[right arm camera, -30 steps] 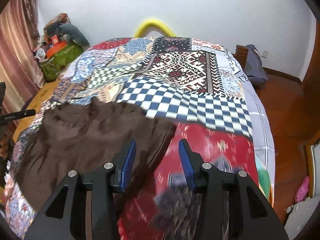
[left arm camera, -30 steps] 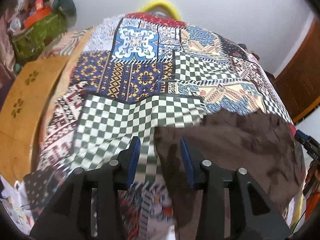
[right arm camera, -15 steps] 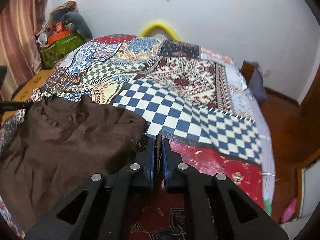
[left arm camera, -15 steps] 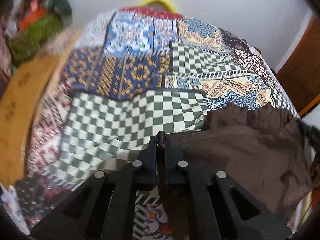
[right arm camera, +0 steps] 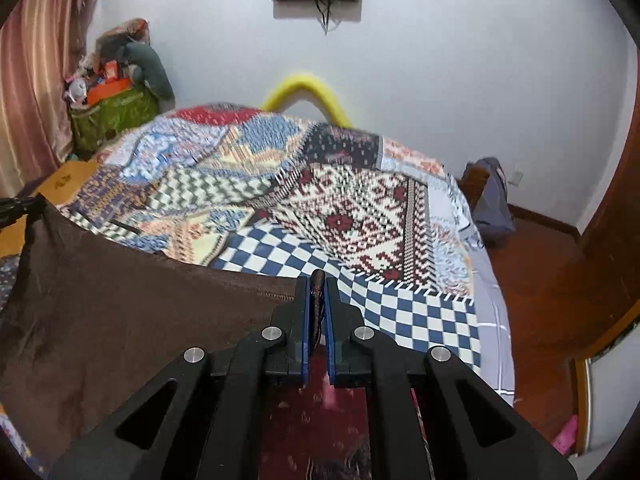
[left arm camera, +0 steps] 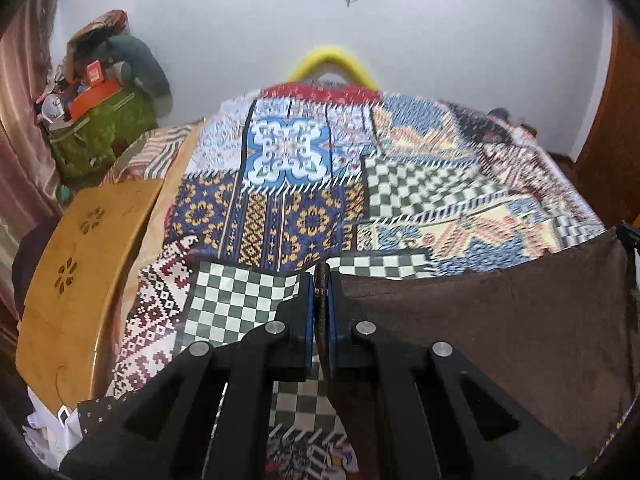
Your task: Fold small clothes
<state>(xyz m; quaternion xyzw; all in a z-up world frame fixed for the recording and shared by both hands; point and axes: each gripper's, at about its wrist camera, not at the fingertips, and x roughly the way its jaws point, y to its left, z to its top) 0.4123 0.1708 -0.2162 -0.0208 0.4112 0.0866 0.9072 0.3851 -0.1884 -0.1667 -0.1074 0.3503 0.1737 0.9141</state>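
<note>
The soft dark brown cloth garment (left arm camera: 500, 320) fills the lower right of my left view and the lower left of my right view (right arm camera: 120, 320). It is lifted off the bed and pulled flat between my two tools. My left gripper (left arm camera: 321, 280), black with blue pads, is pinched tight on one top corner of it, in the middle of the frame. My right gripper (right arm camera: 317, 284) is pinched tight on the other top corner, where a stitched hem runs along the edge. Behind the garment lies the colourful patchwork bed cover (left arm camera: 288, 184) with checks and flower shapes. A yellow curved tube (right arm camera: 304, 88) peeks over the far end of the bed. A flat light wooden board (left arm camera: 80, 272) sits at the left. A green bag of stuff (right arm camera: 112, 116) stands in the upper left corner.
</note>
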